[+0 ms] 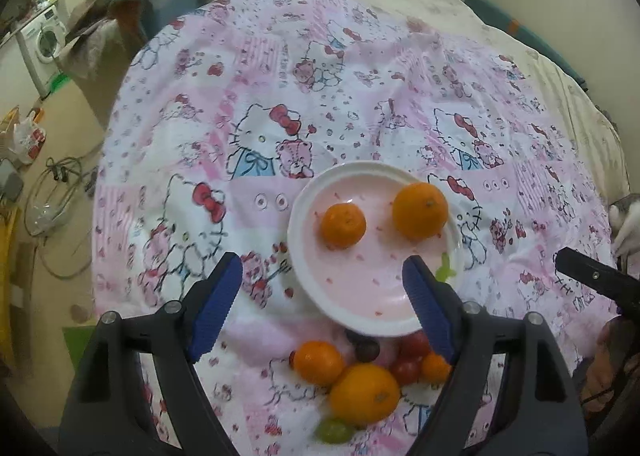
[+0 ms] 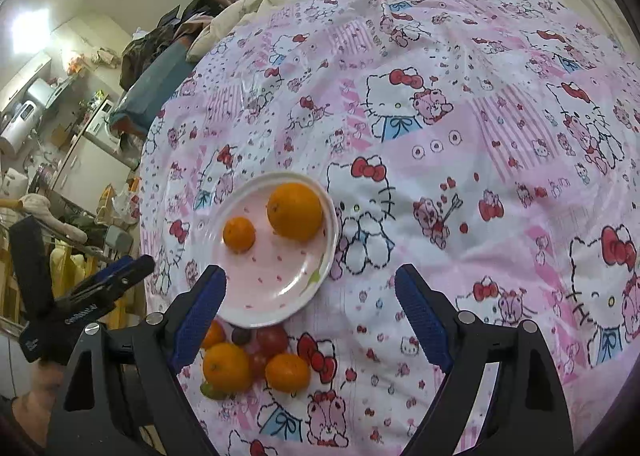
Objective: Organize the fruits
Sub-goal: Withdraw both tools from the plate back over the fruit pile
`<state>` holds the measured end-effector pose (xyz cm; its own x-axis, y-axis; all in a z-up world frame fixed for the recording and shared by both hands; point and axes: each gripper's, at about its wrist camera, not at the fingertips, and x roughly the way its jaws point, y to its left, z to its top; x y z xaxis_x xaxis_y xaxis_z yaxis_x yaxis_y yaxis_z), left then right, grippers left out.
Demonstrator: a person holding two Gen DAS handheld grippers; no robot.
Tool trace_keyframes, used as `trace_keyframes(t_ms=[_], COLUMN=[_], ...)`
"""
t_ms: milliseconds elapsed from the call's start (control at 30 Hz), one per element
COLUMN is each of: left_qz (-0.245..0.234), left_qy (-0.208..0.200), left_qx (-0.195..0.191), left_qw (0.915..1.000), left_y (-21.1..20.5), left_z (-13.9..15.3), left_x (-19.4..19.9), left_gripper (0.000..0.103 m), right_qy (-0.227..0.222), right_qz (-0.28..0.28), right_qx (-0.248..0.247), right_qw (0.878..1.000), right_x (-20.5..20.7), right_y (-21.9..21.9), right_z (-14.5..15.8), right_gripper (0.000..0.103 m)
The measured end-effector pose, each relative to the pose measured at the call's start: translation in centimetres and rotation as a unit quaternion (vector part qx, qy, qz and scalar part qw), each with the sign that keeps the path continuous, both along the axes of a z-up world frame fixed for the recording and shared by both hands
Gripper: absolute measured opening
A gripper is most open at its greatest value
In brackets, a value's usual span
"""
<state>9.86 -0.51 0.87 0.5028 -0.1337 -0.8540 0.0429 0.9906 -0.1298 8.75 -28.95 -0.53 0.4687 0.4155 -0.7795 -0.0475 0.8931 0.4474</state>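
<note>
Orange fruit, left wrist view: small mandarin (image 1: 343, 225) and larger orange (image 1: 420, 210) sat apart on the pink plate (image 1: 360, 288), both round, no long axis; the orange's stem dimple faced up. Left gripper (image 1: 323, 298) hung over the plate's near rim, jaws spread wide, nothing between them. Loose pile lay just below the plate on the cartoon-cat cloth (image 1: 248, 95): two oranges, cherry tomatoes (image 1: 406, 370), dark grape (image 1: 367, 351), green grape (image 1: 334, 430).

Right wrist view: same plate (image 2: 280, 296) sat left of centre. Right gripper (image 2: 310, 306) was also wide apart, empty, over cloth (image 2: 460, 75). Pile (image 2: 256, 364) touched the plate's near edge.
</note>
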Motion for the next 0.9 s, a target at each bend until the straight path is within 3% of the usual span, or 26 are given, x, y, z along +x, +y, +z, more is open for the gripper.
trace_keyframes(t_ms=[33, 167, 333, 500, 633, 900], left_qz=[0.003, 0.014, 0.013, 0.026, 0.053, 0.067], left_qy=[0.003, 0.013, 0.020, 0.019, 0.037, 0.050], left_qx=[-0.001, -0.007, 0.031, 0.040, 0.003, -0.001], left_qw=[1.0000, 0.9998, 0.9992, 0.9987, 0.9979, 0.9965], left_y=[0.3, 1.4, 1.2, 1.4, 2.5, 2.8], left_z=[0.1, 0.1, -0.3, -0.9, -1.6, -2.2], left_x=[-0.4, -1.9, -3.3, -3.2, -2.6, -2.4], left_gripper=[0.087, 0.088, 0.088, 0.088, 0.088, 0.088], right_qy=[0.001, 0.003, 0.013, 0.026, 0.044, 0.080], right_qz=[0.000, 0.000, 0.002, -0.002, -0.005, 0.031], right_qx=[0.000, -0.003, -0.012, -0.016, -0.011, 0.015], right_qw=[1.000, 1.000, 1.000, 1.000, 0.999, 0.996], right_x=[-0.3, -1.0, -1.7, -2.0, -1.8, -1.0], right_y=[0.0, 0.2, 0.1, -0.6, -0.8, 1.6], right_z=[-0.1, -0.3, -1.3, -2.2, -3.1, -4.9], right_gripper=[0.089, 0.089, 0.089, 0.089, 0.089, 0.088])
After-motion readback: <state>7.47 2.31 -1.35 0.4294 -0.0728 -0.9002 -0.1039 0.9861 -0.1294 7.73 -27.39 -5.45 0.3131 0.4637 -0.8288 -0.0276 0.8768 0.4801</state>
